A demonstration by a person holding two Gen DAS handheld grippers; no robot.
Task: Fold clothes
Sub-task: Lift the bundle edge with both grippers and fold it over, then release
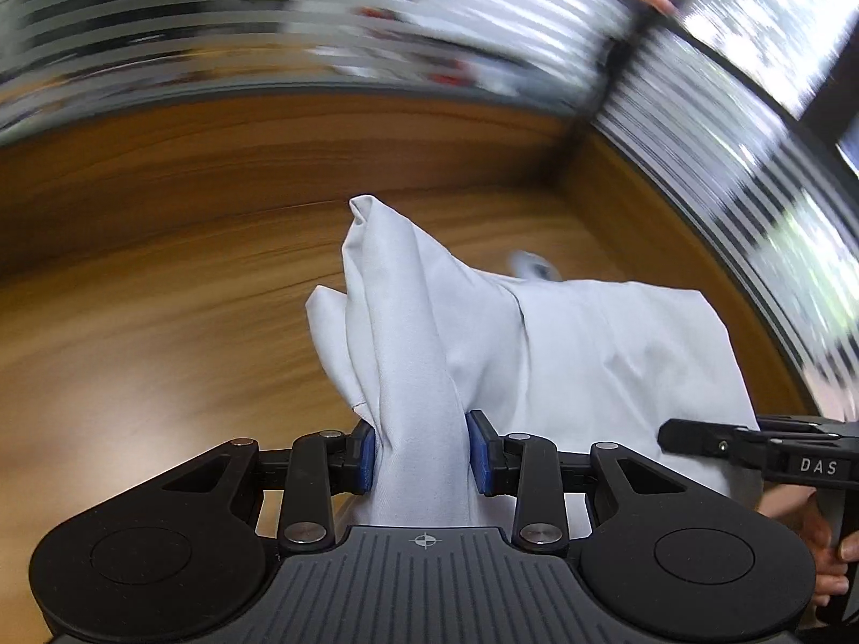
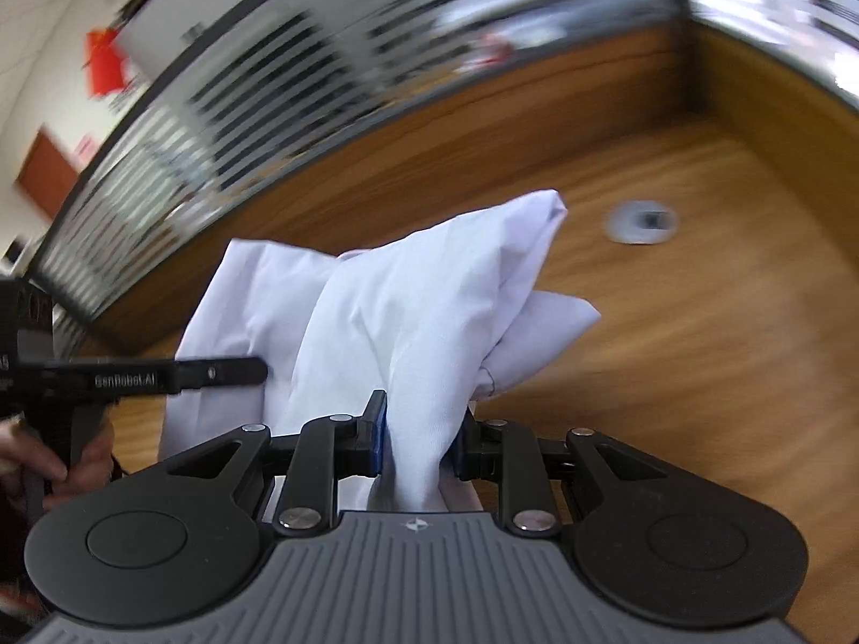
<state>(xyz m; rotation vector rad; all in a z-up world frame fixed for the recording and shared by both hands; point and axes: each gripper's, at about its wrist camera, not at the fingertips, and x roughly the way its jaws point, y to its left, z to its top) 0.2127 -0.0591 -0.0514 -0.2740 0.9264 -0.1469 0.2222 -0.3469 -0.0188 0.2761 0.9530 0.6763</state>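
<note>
Your left gripper and right gripper, side by side, each clamp a bunched edge of the white garment, which trails ahead above the wooden table.

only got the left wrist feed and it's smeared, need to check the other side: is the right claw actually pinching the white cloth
Observer: Yes, the right claw is shut on a bunched fold of the white cloth.
Operator: anything else on the table over there
Observer: A small round grey fitting sits in the wooden table, beyond the cloth and apart from it.
Operator: can you see my left claw from there
Observer: Only one finger, reaching in beside the cloth.
</note>
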